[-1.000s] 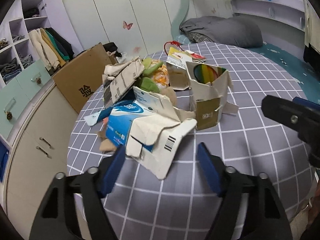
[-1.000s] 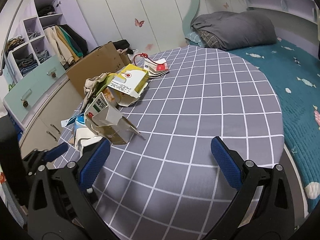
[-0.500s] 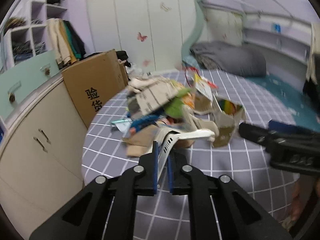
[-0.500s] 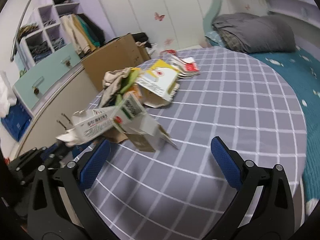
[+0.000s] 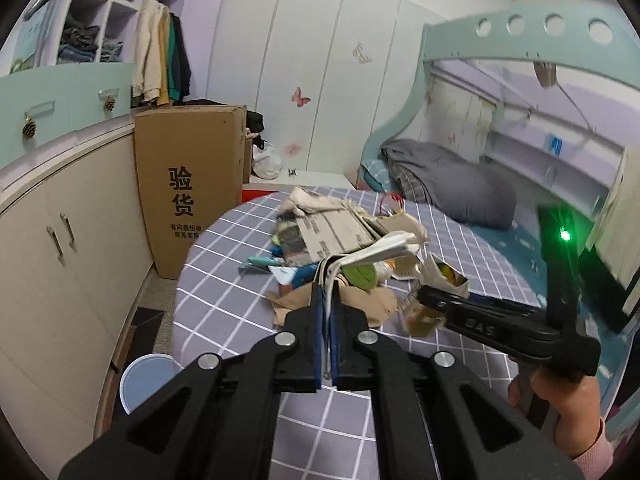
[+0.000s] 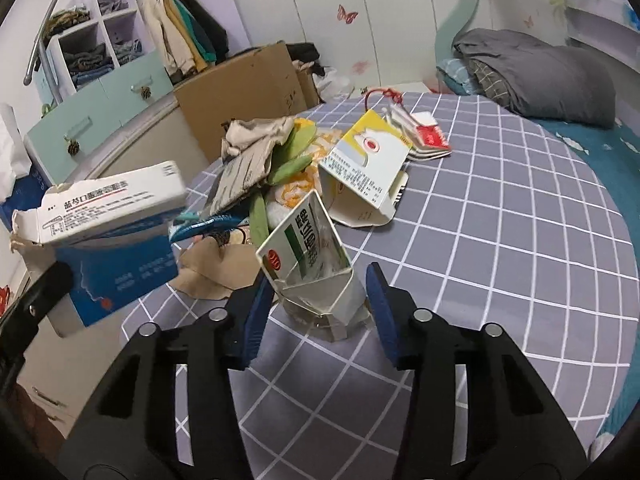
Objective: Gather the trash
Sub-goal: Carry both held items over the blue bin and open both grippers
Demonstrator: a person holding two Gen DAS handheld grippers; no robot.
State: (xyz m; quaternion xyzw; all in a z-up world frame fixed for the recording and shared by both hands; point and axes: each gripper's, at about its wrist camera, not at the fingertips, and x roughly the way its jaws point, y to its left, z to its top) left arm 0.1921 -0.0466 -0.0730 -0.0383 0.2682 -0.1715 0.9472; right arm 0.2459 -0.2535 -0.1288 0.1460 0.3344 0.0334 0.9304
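Left hand-held gripper point(image 5: 328, 312): jaws are pinching together on the torn flap of a blue-and-white carton point(image 6: 116, 232), which is hanging clear of the tabletop point(image 6: 520, 240) at the left of the right wrist view.

Right hand-held gripper point(image 6: 320, 304): jaws have just been closing and are standing partly apart around an opened green-and-white carton point(image 6: 308, 256). The carton is sitting upright on the tabletop between the blue pads; whether the pads are pressing on it cannot be told.

Trash pile point(image 6: 280, 164): lying on the grey checked tabletop behind the green-and-white carton, comprising a yellow-and-white box point(image 6: 366, 160), green scraps, crumpled printed cardboard and brown paper.

Red-and-white packets point(image 6: 428, 136): resting just beyond the yellow-and-white box.

Large brown cardboard box point(image 5: 192, 184): standing on the floor beside the tabletop, against the cabinets.

Grey bedding point(image 6: 540, 72): lying bundled on the bed behind the tabletop.

A hand in a pink sleeve point(image 5: 568, 408): gripping the right hand-held gripper's handle.
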